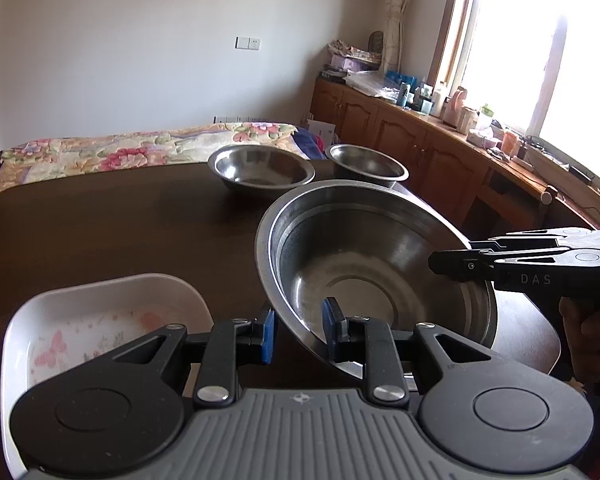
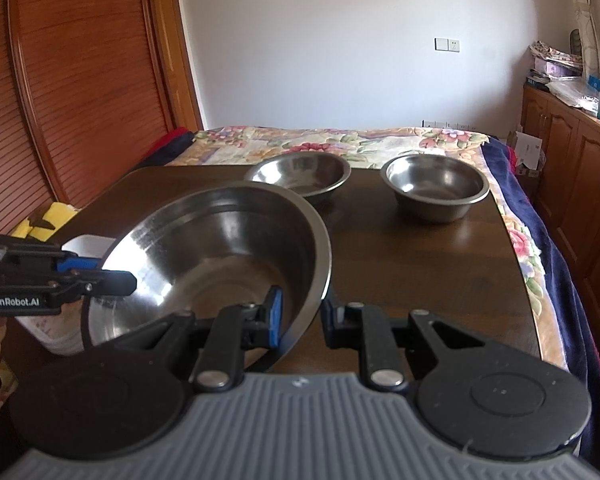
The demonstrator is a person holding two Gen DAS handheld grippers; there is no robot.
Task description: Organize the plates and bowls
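Observation:
A large steel bowl hangs tilted over the dark table, carried by both grippers. My left gripper is shut on its near rim, one blue pad inside and one outside. My right gripper is shut on the opposite rim of the same bowl. Each gripper shows in the other's view: the right gripper at the bowl's right edge, the left gripper at its left edge. Two smaller steel bowls stand at the table's far side. A white dish with a pink floral print lies to the left, partly under the big bowl.
Beyond the table lies a bed with a floral cover. Wooden cabinets with a cluttered top run under the window on the right. A slatted wooden door stands on the left. Bare tabletop shows in front of the small bowls.

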